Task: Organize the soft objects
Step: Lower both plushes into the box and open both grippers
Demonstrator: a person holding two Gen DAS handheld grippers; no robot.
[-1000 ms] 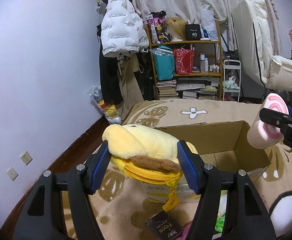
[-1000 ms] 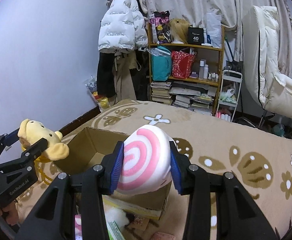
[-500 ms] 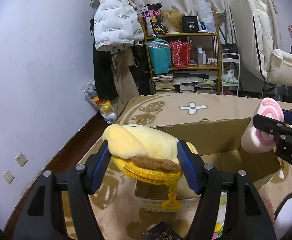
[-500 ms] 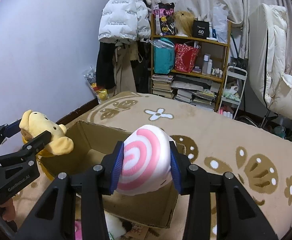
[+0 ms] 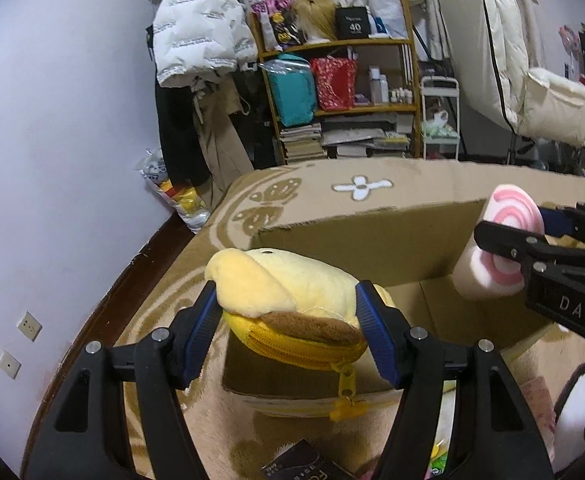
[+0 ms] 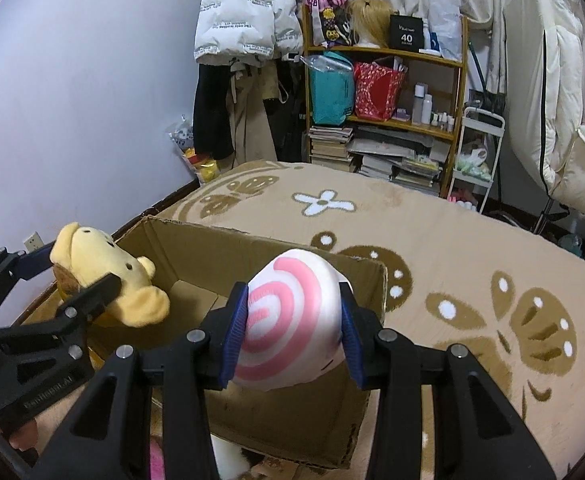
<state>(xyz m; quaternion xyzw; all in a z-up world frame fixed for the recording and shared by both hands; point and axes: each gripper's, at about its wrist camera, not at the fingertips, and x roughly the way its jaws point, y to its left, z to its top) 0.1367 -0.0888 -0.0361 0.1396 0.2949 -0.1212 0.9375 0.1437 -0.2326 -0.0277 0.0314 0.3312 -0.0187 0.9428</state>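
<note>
My left gripper is shut on a yellow plush pouch with a brown patch and a zipper, held over the near left rim of an open cardboard box. In the right wrist view the same plush hangs at the box's left side in the left gripper. My right gripper is shut on a white plush roll with a pink spiral, over the box's near right rim. From the left wrist view this roll and the right gripper appear at the right.
The box stands on a tan rug with brown and white flower shapes. A black packet and other soft items lie in front of the box. A cluttered shelf, hanging coats and a white padded chair stand at the back.
Both grippers have moved forward and down toward the box, each still holding its plush. The box now looks larger and its inside shows more.
</note>
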